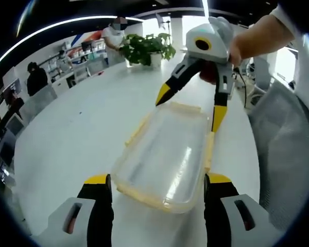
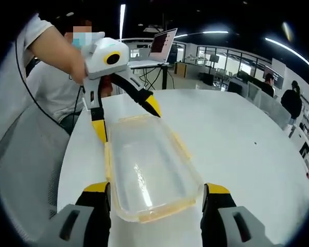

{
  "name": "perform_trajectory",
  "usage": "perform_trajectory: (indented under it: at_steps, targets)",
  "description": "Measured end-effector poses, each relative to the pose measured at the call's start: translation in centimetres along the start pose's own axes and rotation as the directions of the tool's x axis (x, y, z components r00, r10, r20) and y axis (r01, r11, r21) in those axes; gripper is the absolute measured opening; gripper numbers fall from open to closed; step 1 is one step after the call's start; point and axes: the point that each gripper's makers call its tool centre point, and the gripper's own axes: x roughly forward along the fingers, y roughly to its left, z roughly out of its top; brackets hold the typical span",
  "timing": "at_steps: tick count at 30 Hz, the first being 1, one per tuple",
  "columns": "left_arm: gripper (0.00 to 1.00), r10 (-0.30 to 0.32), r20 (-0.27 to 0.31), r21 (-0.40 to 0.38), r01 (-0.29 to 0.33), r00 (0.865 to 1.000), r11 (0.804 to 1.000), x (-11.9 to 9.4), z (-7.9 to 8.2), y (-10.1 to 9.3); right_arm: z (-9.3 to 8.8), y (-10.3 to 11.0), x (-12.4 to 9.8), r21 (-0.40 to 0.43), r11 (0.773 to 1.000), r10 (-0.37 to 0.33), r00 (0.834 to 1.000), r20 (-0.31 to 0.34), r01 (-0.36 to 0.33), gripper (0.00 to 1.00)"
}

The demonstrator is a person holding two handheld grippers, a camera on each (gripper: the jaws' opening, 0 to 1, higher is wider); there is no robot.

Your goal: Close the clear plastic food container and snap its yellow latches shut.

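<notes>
Both jaws spread wide and empty, the left gripper (image 1: 157,188) and right gripper (image 2: 157,198) bracket opposite ends of the clear container (image 2: 147,172) on the white table (image 2: 237,134). Its lid appears seated; the yellow latches (image 2: 107,159) apparently remain unsnapped.
</notes>
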Motion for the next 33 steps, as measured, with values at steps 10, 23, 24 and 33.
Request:
perform_trajectory:
  at_steps: [10,23,24,33]
  targets:
    - [0.71,0.007,-0.004,-0.005,-0.007,1.000,1.000,0.8,0.5,2.1,0.5,-2.4,0.8,-0.019,1.000,0.005,1.000,-0.021,-0.005,0.71]
    - [0.71,0.007,-0.014,-0.021,-0.007,1.000,1.000,1.1,0.6,3.2,0.7,-3.4,1.1,-0.023,1.000,0.015,1.000,-0.012,-0.015,0.71]
    - [0.71,0.006,-0.014,-0.020,-0.007,1.000,1.000,1.1,0.6,3.2,0.7,-3.4,1.1,-0.026,1.000,0.018,1.000,-0.014,-0.018,0.71]
    - [0.71,-0.002,-0.016,-0.024,0.001,1.000,1.000,0.8,0.4,3.0,0.7,-3.1,0.9,-0.025,0.999,0.025,1.000,-0.019,-0.026,0.71]
